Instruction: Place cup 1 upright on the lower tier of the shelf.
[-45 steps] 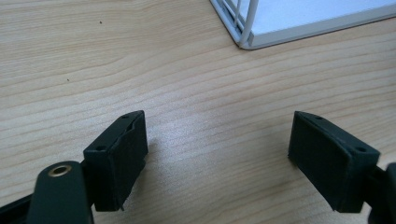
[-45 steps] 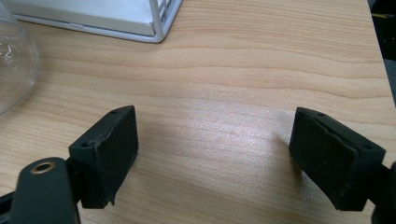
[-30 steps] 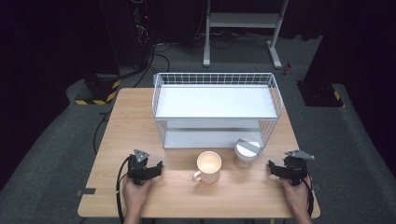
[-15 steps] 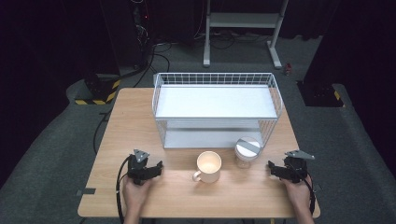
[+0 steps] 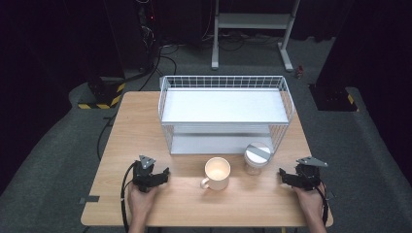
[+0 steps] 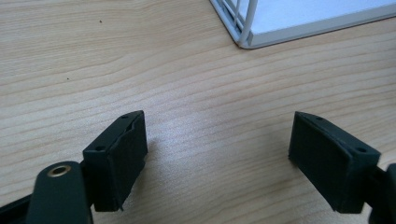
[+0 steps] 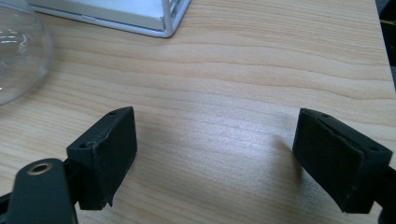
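A cream mug (image 5: 216,173) stands near the table's front, its handle to the left. Beside it on the right is a glass jar (image 5: 257,158) with a grey lid; its curved glass wall (image 7: 18,56) fills the right gripper view's top left. My left gripper (image 5: 163,173) rests on the wood left of the mug, jaws open with bare table between them (image 6: 217,154). My right gripper (image 5: 284,175) rests right of the jar, also open over bare wood (image 7: 215,158). A hand holds each gripper from the front edge.
A white two-tier wire rack (image 5: 226,112) stands behind the mug and jar; its lower corner (image 6: 245,39) shows ahead of the left gripper, and another corner (image 7: 166,25) ahead of the right. The wooden table (image 5: 136,126) has free room at left. Cables and a stand lie on the floor beyond.
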A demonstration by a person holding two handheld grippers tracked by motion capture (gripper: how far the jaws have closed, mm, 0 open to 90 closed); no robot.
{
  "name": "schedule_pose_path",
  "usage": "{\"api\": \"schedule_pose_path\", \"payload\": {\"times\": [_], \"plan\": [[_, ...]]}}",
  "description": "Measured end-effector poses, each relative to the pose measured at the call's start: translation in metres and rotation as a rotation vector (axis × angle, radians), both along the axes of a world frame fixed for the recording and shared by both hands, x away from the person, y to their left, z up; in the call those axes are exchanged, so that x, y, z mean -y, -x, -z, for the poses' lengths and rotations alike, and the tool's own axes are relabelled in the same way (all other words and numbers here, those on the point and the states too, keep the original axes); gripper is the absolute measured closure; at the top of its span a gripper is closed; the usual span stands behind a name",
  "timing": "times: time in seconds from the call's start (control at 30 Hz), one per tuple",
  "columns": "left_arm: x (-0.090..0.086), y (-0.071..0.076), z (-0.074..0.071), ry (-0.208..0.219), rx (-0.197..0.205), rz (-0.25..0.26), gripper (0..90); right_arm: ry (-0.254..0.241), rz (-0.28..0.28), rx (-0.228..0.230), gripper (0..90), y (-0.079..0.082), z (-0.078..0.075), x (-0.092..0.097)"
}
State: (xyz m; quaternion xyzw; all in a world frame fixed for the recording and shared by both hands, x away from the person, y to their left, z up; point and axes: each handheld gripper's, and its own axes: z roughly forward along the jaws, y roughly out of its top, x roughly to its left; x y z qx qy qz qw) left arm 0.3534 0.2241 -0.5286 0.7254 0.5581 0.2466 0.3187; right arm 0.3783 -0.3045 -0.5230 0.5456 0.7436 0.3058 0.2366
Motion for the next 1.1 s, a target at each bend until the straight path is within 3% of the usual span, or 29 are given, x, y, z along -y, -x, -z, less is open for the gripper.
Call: {"api": "schedule_pose_path", "payload": {"times": [0.13,0.23,0.43,1.1], "plan": [[0.000,0.000,0.000,0.000,0.000,0.000,19.1,-0.007,-0.028,0.017,13.9,0.004,-0.002,0.000],[0.000,0.000,0.000,-0.002,0.000,0.001,19.1,-0.028,-0.028,0.017,13.9,0.008,-0.003,-0.001],[0.000,0.000,0.000,-0.003,-0.001,0.001,19.1,-0.024,-0.018,0.030,14.2,0.012,-0.003,-0.004],[0.000,0.000,0.000,-0.003,-0.003,0.004,18.9,-0.105,-0.123,0.049,15.0,0.037,-0.004,-0.024]]}}
